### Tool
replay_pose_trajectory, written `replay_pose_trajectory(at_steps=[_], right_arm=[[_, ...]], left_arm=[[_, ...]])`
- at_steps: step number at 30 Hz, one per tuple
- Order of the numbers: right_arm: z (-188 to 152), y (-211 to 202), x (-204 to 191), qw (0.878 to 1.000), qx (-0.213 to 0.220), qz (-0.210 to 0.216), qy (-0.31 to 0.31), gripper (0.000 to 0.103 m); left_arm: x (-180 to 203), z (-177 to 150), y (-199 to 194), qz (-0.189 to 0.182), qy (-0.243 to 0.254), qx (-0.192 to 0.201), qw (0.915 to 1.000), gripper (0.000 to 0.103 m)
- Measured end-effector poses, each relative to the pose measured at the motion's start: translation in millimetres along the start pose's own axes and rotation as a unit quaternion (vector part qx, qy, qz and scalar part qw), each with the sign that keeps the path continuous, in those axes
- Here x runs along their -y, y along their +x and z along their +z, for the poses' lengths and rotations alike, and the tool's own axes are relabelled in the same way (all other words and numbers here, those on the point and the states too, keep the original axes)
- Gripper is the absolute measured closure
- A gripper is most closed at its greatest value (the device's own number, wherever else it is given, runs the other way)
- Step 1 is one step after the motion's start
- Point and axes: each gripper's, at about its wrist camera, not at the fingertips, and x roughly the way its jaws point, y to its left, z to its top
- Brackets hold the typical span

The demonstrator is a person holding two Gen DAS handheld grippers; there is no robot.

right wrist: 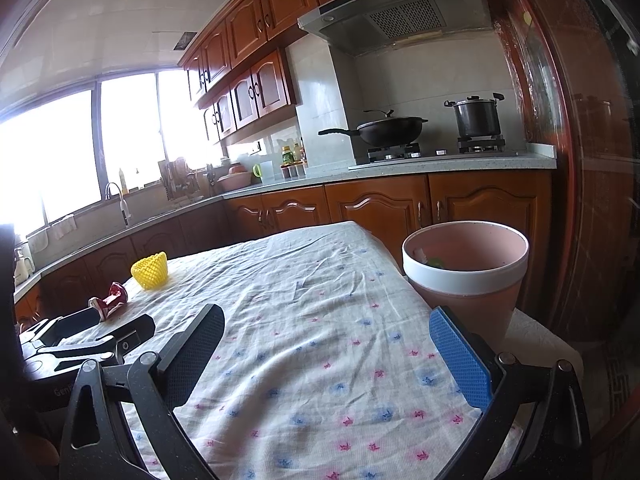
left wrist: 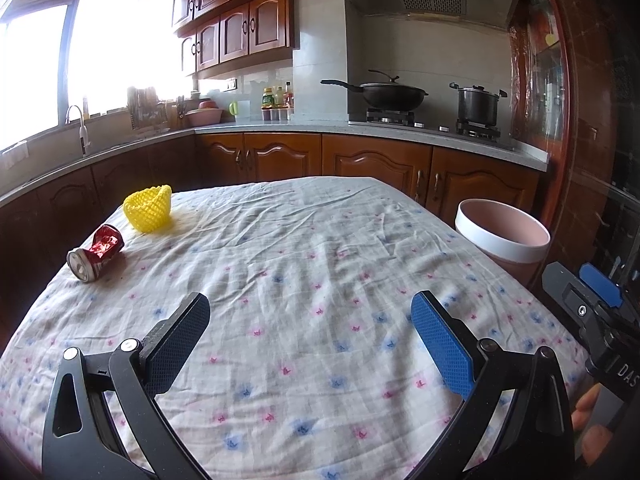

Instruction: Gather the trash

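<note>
While both grippers hang over the near half of the cloth-covered worktop (left wrist: 320,248), neither holds anything. From the left wrist view, the left gripper (left wrist: 310,316) has its black and blue fingers spread wide with only the flowered cloth between them. From the right wrist view, the right gripper (right wrist: 326,328) is likewise spread wide and empty, near the worktop's right edge.

Two pieces of trash lie on the far left part of the worktop. A crushed red can (left wrist: 96,253) lies on its side near the left edge, its silver end turned toward the left wrist camera. Just beyond it, a little to the right, stands a yellow foam net (left wrist: 149,209), its open mouth upward. The two are close together but apart. In the right wrist view the can (right wrist: 111,300) shows just beyond the left gripper's body, and the net (right wrist: 150,270) stands behind it.

A pink bin (right wrist: 464,268) with a white rim band stands just beside the worktop's right edge, upright and open at the top. Something white and something green show inside it, too small to tell what they are. In the left wrist view the bin (left wrist: 502,236) stands beyond the right gripper's body, and fingertips (left wrist: 586,408) of a hand show at the lower right edge.
</note>
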Motion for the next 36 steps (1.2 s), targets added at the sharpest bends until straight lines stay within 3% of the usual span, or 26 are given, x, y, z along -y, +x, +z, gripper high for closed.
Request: replay_pose_trajectory(at_steps=[36], right_arm=[[4.8,2.5,-0.2,1.0,-0.003,0.005,0.0,0.0]], left_arm=[[2.6,3.8,2.9,-0.008,0.0,-0.004,1.0,0.0]])
